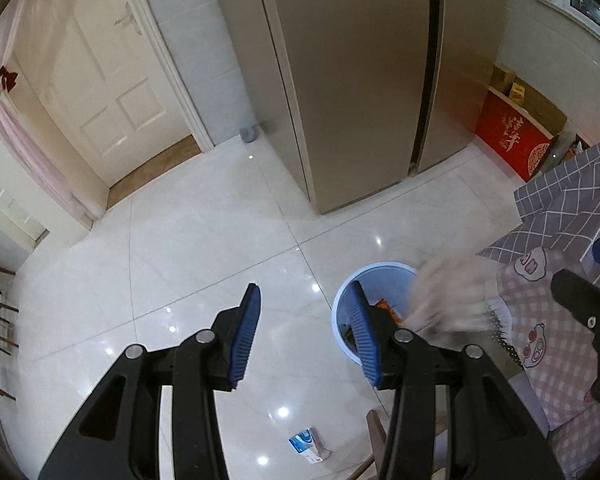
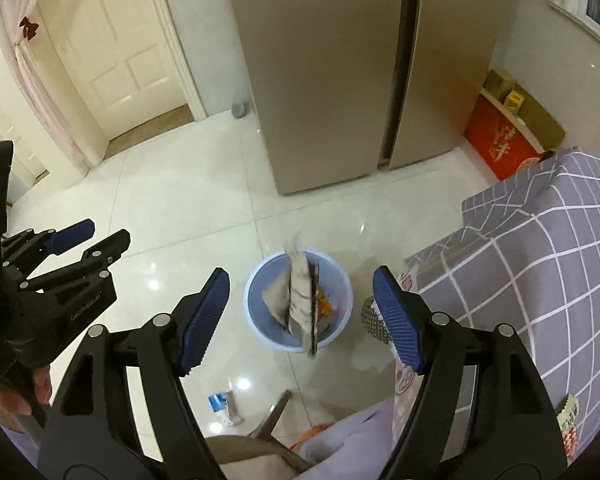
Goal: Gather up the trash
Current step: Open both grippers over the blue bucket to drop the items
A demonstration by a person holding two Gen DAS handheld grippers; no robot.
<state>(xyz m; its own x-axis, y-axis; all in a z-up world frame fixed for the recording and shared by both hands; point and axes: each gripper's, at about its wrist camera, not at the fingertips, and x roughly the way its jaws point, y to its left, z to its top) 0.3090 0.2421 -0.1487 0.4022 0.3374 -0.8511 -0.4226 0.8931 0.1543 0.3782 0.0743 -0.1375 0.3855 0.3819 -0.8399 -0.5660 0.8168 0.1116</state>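
While both claws gape empty and wrapper (image 2: 300,304) drops toward bin (image 2: 256,280) at twelve o'clock, hold steady, then fetch packet (image 2: 224,402).

Glossy white tiled floor (image 2: 188,208), blue bin (image 2: 260,320) standing on it, small blue-white packet (image 2: 224,402) lying nearby

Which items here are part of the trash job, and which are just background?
Job:
- blue bin on the floor
- crumpled wrapper falling into it
- blue-white packet lying on the tiles
- left gripper and right gripper, both open

Background:
- fridge
- door
- checked cloth
- red box
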